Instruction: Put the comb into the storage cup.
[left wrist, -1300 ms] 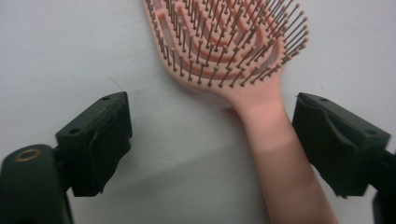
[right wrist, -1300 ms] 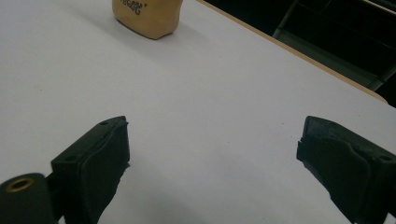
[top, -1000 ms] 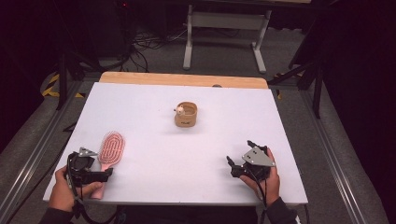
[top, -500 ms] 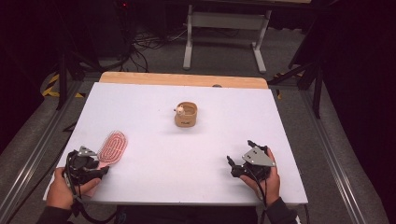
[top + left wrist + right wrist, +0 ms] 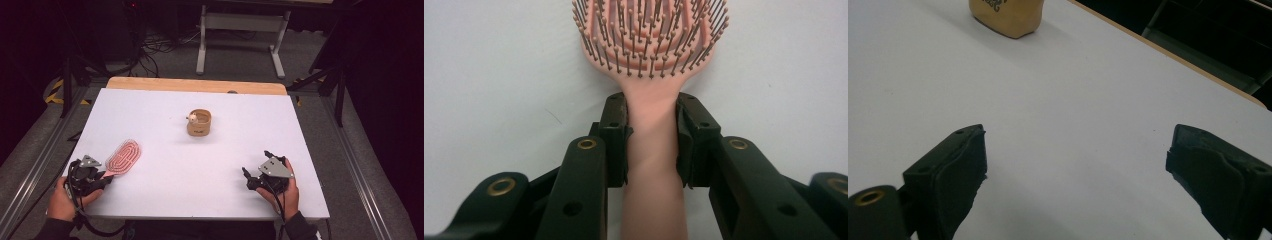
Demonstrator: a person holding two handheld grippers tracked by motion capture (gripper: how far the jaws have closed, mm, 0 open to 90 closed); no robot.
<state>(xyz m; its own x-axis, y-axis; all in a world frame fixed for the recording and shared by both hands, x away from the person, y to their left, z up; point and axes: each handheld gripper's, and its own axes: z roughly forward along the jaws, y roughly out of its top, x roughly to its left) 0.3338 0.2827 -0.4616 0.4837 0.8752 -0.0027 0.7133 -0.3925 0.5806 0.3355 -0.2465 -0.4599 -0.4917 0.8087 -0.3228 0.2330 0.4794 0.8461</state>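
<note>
High view. Your left gripper (image 5: 102, 180) sits at the near left corner of the white bench (image 5: 210, 165), its jaws just drawn in around the handle of the pink hairbrush (image 5: 123, 157). The brush lies flat on the bench, bristles up, head angled away from you toward the far right. Your right gripper (image 5: 248, 178) rests at the near right of the bench, held in your right hand (image 5: 282, 192), jaws pointing left and touching nothing. A small tan container (image 5: 199, 123) with a pale rounded object at its rim stands near the middle of the bench, well apart from both grippers.

Left gripper view. The left gripper (image 5: 651, 137) has its two pads pressed on either side of the brush's handle, just below the head; you are pinching the pink hairbrush (image 5: 651, 60) by its neck. The bristle field extends away beyond the jaw tips, over bare bench.

Right gripper view. Your right gripper (image 5: 1075, 155) stands spread wide, with bare bench between the pads. The tan container (image 5: 1007, 17) sits farther off at the upper left, and the bench's wooden far edge (image 5: 1168, 52) runs across the upper right.
</note>
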